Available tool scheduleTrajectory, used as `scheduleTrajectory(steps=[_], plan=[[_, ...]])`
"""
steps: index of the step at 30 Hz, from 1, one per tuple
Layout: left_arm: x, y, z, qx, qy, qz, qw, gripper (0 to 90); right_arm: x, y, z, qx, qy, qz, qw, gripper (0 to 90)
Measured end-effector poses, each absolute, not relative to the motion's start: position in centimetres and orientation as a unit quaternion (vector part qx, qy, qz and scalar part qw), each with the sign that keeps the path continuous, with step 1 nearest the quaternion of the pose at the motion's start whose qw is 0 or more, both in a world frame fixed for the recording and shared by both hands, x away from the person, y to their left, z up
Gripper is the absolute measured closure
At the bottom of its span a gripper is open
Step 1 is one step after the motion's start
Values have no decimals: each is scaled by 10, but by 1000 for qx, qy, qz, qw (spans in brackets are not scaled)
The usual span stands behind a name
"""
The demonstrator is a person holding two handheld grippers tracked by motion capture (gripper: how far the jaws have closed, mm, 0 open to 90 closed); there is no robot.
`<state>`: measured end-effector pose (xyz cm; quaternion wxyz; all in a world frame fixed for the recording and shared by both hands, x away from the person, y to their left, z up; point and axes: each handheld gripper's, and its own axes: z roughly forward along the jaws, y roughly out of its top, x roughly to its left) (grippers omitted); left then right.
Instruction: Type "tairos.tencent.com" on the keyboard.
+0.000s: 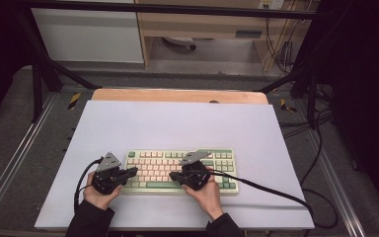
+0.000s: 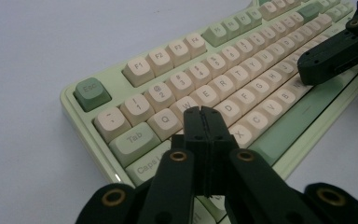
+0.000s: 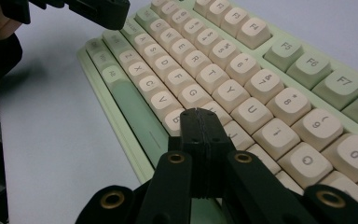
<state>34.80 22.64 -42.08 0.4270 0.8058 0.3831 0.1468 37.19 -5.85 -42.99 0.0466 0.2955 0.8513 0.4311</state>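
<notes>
A pale green keyboard (image 1: 222,163) with cream keys lies on the white mat, near its front edge. My left gripper (image 1: 133,171) reaches in from the keyboard's left end, jaws shut and empty. In the left gripper view its tip (image 2: 204,113) hovers over the keys near A and S of the keyboard (image 2: 135,70). My right gripper (image 1: 172,175) points left over the middle of the bottom rows, also shut with nothing in it. In the right gripper view its tip (image 3: 199,115) sits above the keys by the space bar (image 3: 137,114). Whether either tip touches a key I cannot tell.
The white mat (image 1: 177,123) covers a wooden table (image 1: 177,95) inside a dark metal frame. A black cable (image 1: 271,190) trails from the right gripper across the mat to the right. Wide bare mat lies behind the keyboard and on both sides.
</notes>
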Motion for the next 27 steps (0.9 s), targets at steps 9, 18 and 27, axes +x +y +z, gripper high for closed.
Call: scheduleTrajectory(steps=[9,18,27], plan=[[348,226,-421,806,383,147,427,900,371,-54,-433,291,855,425,49,900],[348,226,-421,806,382,147,427,900,370,-56,-430,288,855,428,55,900],[347,227,-420,806,381,147,428,900,370,-64,-418,288,852,432,67,900]])
